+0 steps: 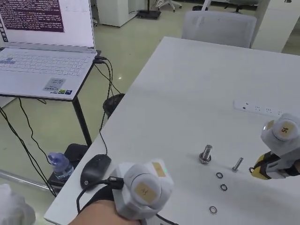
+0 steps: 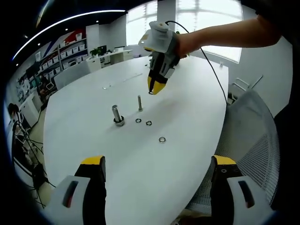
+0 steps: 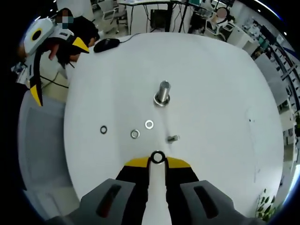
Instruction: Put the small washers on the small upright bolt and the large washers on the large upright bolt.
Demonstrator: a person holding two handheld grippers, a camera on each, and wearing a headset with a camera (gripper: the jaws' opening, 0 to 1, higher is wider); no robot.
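- At the bottom centre of the right gripper view, the right gripper is pinching one washer in its yellow tips. The jaws are closing tight on the ring's lower edge, and its hole is facing the camera. Whether this ring is a small or a large one is not showing clearly.
- Just above those tips and slightly to the right, the small bolt is standing upright on the white table. The camera is looking almost straight down its long axis.
- Higher in the same frame, the large bolt is also standing upright, apart from the small one.
- Left of the small bolt, three loose washers are lying flat on the table.
- At the bottom of the left gripper view, the left gripper is sitting back near the table's edge, well apart from both bolts. Its jaws are spreading wide and holding nothing.
- The right gripper is the nearer one. The coming move is probably going to mean laying the ring level and lining its hole up over the right bolt's vertical shank.
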